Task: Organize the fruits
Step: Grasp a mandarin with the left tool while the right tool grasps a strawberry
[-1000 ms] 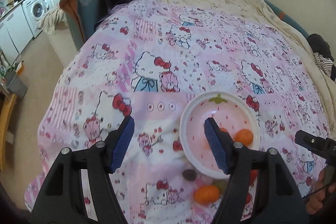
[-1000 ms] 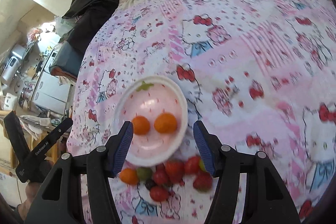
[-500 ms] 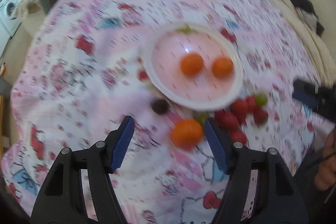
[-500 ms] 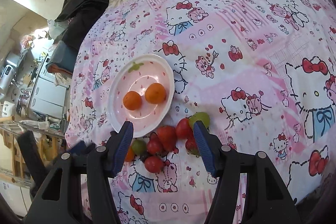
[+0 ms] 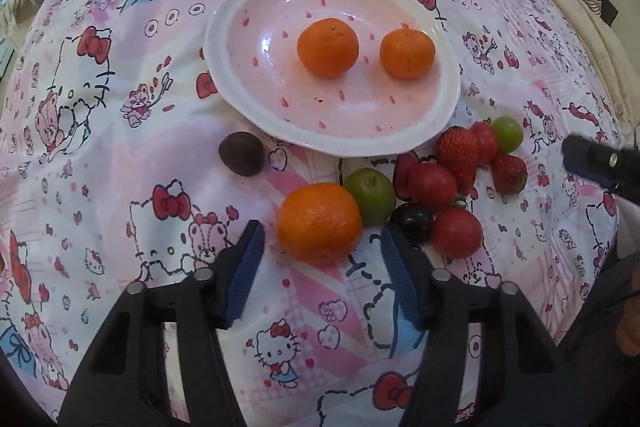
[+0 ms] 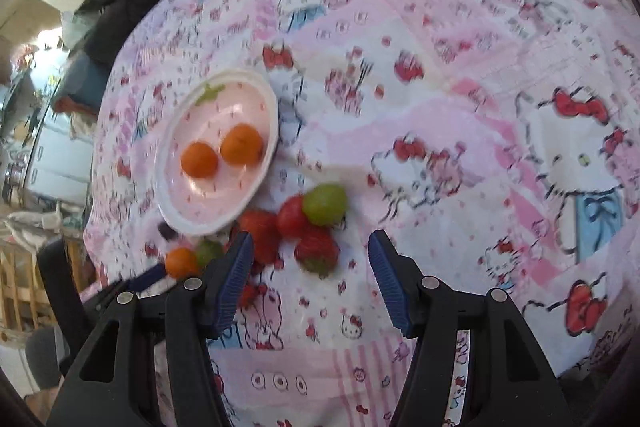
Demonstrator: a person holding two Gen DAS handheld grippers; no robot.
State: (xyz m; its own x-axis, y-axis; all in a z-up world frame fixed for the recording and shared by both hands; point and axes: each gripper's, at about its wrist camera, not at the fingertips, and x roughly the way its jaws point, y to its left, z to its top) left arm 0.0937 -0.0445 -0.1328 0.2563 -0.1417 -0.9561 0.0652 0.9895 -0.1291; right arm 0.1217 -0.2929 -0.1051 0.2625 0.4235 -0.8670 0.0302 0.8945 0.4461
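A pink strawberry-print plate (image 5: pixel 240 39) lies on the bedspread and holds two oranges (image 5: pixel 327 47). A third orange (image 5: pixel 319 222) lies on the cloth just ahead of my open, empty left gripper (image 5: pixel 320 259), between its fingertips. Beside it sit a green plum (image 5: pixel 370 195), red tomatoes (image 5: pixel 456 231), strawberries (image 5: pixel 458 149), a green grape (image 5: pixel 507 134) and a dark plum (image 5: pixel 241 159). My right gripper (image 6: pixel 310 269) is open and empty, hovering near a strawberry (image 6: pixel 316 253); the plate also shows in that view (image 6: pixel 172 203).
The Hello Kitty bedspread (image 5: pixel 120 107) covers the whole surface and drops off at the near edge. Dark clothes (image 6: pixel 120 7) and a kitchen area (image 6: pixel 52 147) lie beyond the far left edge. The right gripper's tip (image 5: pixel 600 163) shows at the left wrist view's right side.
My left gripper has dropped and come closer, so the loose orange now sits between its fingertips. My right gripper has moved lower toward the strawberries. Both stay open.
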